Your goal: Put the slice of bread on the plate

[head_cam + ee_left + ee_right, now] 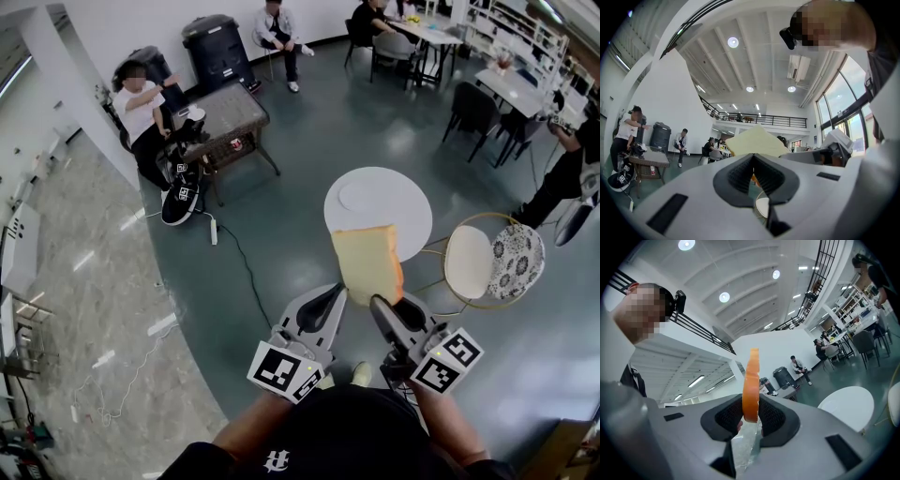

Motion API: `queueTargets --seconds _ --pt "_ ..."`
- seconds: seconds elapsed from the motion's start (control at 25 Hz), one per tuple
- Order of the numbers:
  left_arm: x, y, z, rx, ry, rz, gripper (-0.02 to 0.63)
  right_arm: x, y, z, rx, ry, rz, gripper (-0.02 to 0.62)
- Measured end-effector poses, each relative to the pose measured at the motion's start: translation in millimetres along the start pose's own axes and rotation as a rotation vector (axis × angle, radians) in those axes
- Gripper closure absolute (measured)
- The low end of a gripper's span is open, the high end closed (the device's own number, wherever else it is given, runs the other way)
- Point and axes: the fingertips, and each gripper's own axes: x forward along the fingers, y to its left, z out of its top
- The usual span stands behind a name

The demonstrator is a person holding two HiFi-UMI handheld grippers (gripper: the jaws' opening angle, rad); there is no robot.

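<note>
A pale slice of bread (367, 264) with an orange-brown crust stands upright, held at its lower edge by my right gripper (382, 305), which is shut on it. It hangs in the air just before the round white table (403, 225), where a white plate (361, 195) lies. In the right gripper view the slice (751, 380) shows edge-on between the pads, with the table (846, 406) beyond at the lower right. My left gripper (336, 292) sits close beside it on the left, jaws together and holding nothing. In the left gripper view the bread (757, 140) rises behind the shut jaws.
A gold-framed chair (471, 264) with a white seat and patterned back stands right of the table. A wicker table (230, 112) with seated people, a black bin (217, 47) and a floor cable (239, 258) lie to the far left. More tables and chairs stand at the far right.
</note>
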Motion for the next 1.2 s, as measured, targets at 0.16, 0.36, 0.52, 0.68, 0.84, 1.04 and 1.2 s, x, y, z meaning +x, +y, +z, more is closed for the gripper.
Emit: queueTargets --seconds 0.16,0.36,0.52,0.68,0.84,1.04,1.2 --pt "-3.7 4.6 0.9 -0.001 -0.001 -0.004 0.600 4.5 3.6 -2.9 0.001 -0.001 -0.001 0.499" --pt "-6.0 10.6 2.5 -0.001 0.004 -0.010 0.600 10.8 4.5 -2.5 0.013 -0.009 -0.005 0.497" --pt "-11.0 17.5 -1.3 0.001 0.002 -0.008 0.600 16.2 3.6 -6.9 0.025 -0.018 -0.006 0.499" --pt "-17.1 29.4 -0.8 0.000 0.002 -0.008 0.600 27.0 7.8 -11.4 0.023 -0.019 -0.008 0.499" --pt "-20.6 39.0 4.2 0.001 -0.001 -0.009 0.600 37.0 12.3 -12.4 0.023 -0.017 -0.010 0.499" --pt "-21.8 45.1 0.7 -0.001 0.003 -0.004 0.600 41.3 11.0 -16.4 0.028 -0.015 -0.010 0.499" --pt "-19.8 52.6 0.8 -0.002 0.008 0.000 0.600 47.8 7.2 -16.3 0.037 -0.014 -0.014 0.499"
